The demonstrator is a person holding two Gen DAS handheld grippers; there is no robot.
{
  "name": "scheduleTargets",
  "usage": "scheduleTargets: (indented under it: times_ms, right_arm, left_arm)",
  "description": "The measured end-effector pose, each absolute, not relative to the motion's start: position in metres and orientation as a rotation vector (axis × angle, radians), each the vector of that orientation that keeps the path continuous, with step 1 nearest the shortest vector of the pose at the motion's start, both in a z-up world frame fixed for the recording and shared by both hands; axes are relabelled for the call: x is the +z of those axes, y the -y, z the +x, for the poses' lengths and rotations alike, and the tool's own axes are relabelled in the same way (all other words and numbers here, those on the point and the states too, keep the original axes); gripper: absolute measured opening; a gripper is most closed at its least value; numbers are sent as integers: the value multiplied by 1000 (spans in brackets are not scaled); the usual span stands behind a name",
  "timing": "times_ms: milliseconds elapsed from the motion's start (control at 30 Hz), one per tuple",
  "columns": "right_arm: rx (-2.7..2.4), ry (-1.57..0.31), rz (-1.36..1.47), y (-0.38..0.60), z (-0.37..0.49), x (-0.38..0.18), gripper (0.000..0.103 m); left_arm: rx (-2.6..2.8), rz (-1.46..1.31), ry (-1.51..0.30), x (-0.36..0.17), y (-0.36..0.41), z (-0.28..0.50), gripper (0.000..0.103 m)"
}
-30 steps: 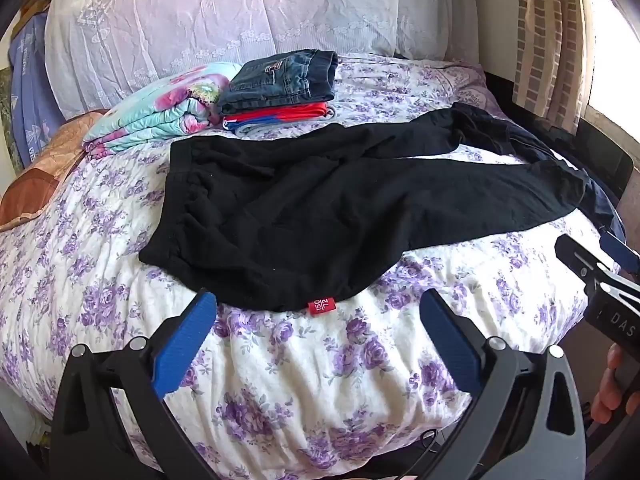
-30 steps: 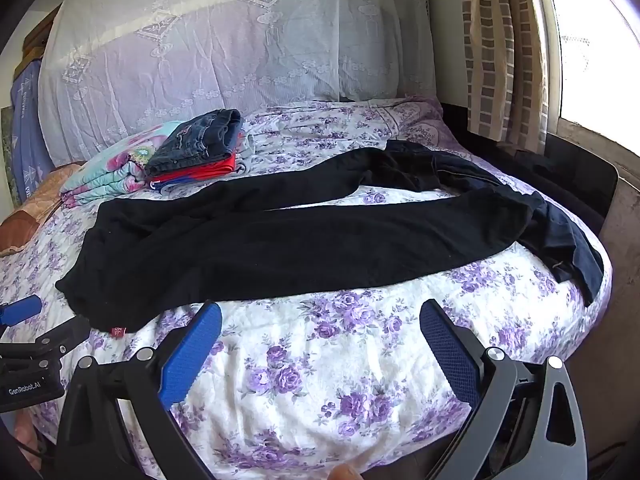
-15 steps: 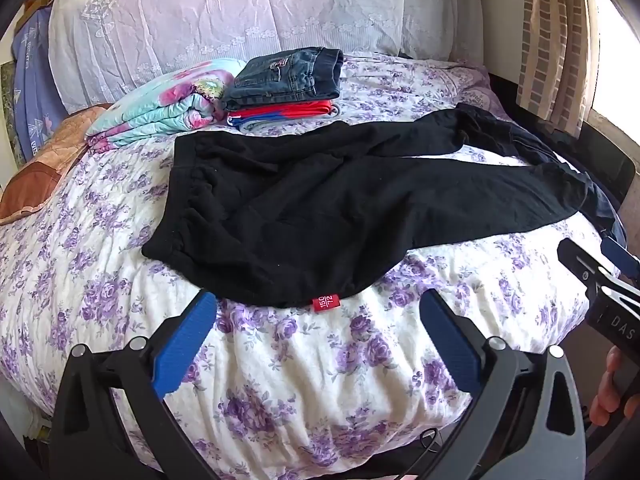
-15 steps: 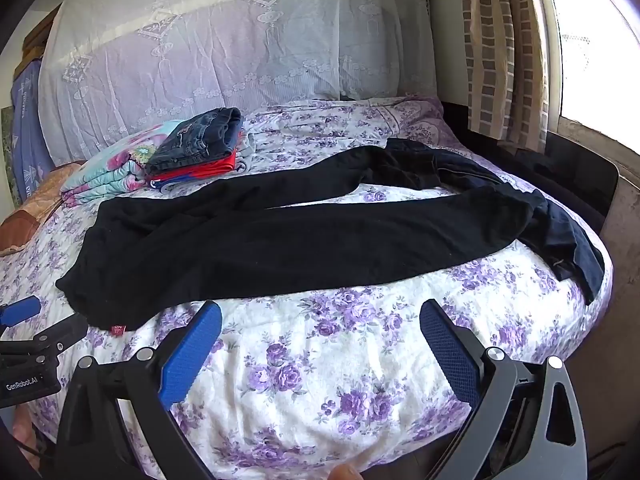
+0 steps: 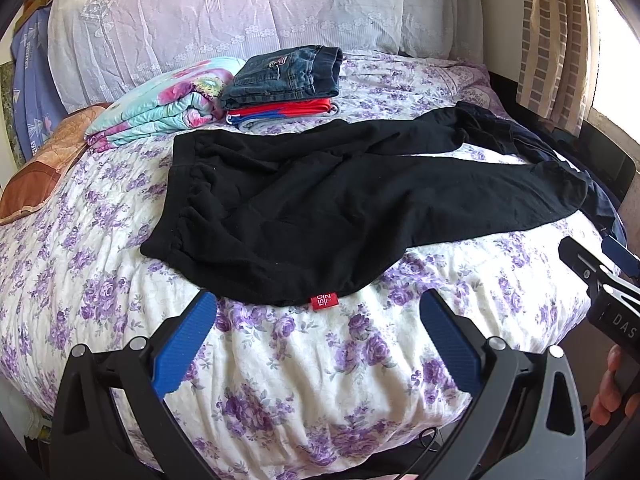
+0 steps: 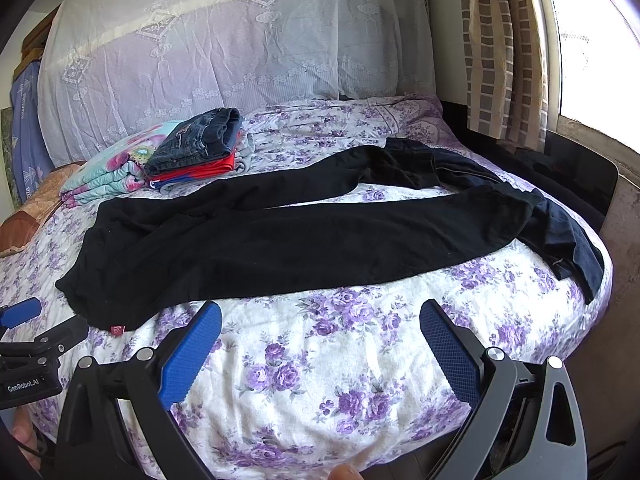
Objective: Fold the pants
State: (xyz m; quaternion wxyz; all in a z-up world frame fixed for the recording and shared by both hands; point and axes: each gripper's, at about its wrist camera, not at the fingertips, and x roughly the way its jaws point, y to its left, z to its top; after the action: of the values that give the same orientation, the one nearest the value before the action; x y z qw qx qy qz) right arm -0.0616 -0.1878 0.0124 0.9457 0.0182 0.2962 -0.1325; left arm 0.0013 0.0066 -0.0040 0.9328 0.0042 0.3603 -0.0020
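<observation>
Black pants lie spread flat on the flowered bed, waistband at the left, both legs running to the right; they also show in the right wrist view. A red size tag sticks out at the near hem. My left gripper is open and empty, just in front of the pants' near edge by the tag. My right gripper is open and empty over bare bedspread in front of the near leg. The leg ends hang over the bed's right edge.
Folded jeans on red and blue clothes and a folded floral blanket sit at the back left. A lace-covered headboard stands behind. A curtain and window are at the right. The bedspread slopes down at the front.
My left gripper has moved slightly forward and left toward the pants' near edge. The right gripper has barely moved. Both stay open.
</observation>
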Motion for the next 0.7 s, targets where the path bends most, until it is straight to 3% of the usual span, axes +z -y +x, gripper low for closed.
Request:
scheduleTargets:
  times_ms: [700]
  right_arm:
    - [-270,-601,36,188,-62,13,100]
  left_arm:
    - [-3,11,-732,-3,-8,-1,99]
